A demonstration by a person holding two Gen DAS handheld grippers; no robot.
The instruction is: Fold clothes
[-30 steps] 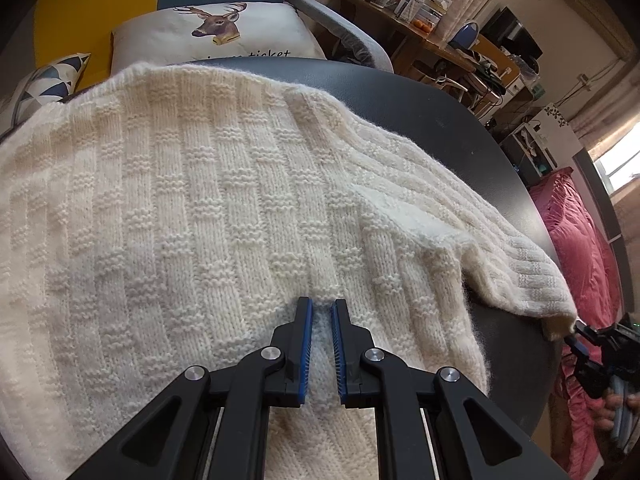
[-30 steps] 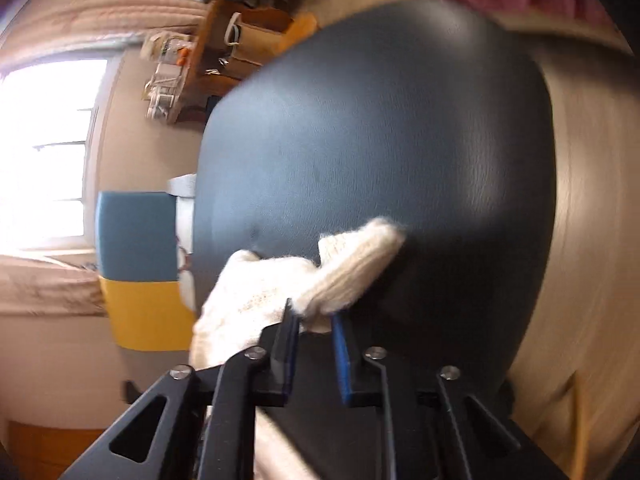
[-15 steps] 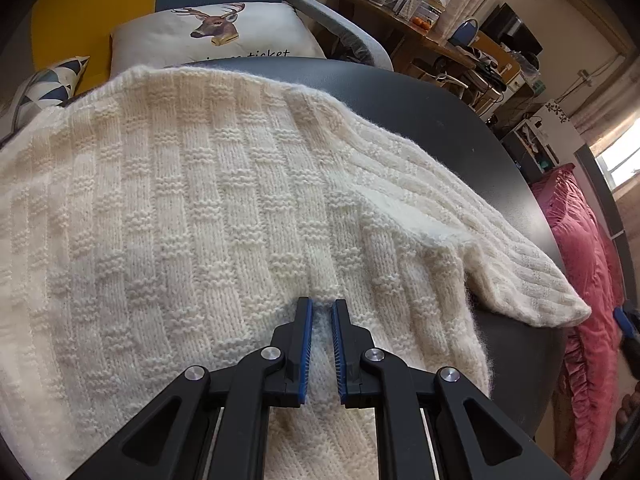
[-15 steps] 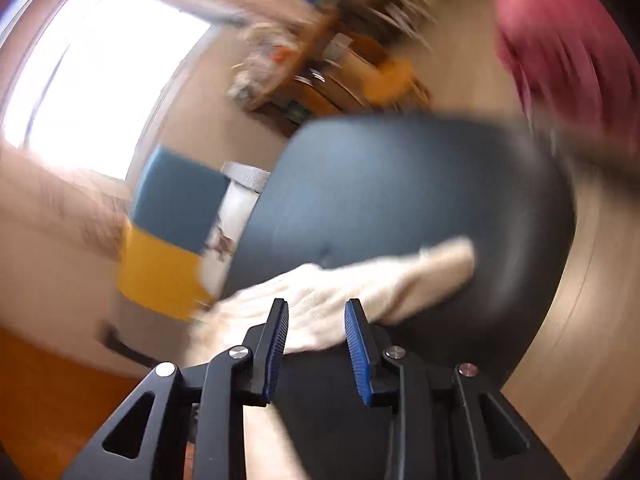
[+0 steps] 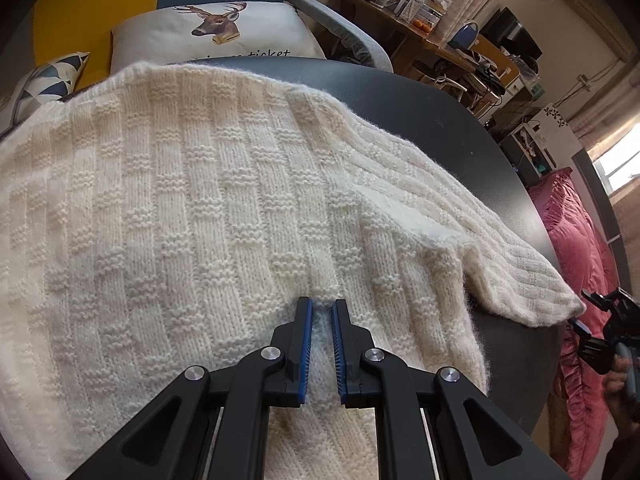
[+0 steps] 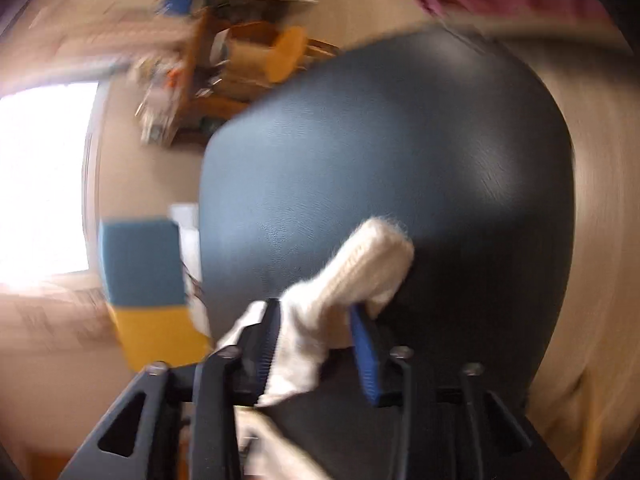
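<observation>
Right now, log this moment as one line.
step: fold sweater | left tool: shut, pinching knit | right tool: closing around sleeve cuff | surface: dark table

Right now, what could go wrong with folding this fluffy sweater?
The right gripper has been closing on the sleeve cuff, but its hold looks loose, so it may slip free. The left gripper pinches only a little of the sweater, which could slide across the smooth dark table.

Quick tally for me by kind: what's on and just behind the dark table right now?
Cream knit sweater: 1
Cushions (deer print, blue-triangle print): 2
Dark table: 1
Grippers (left, right): 2
Total: 6
</observation>
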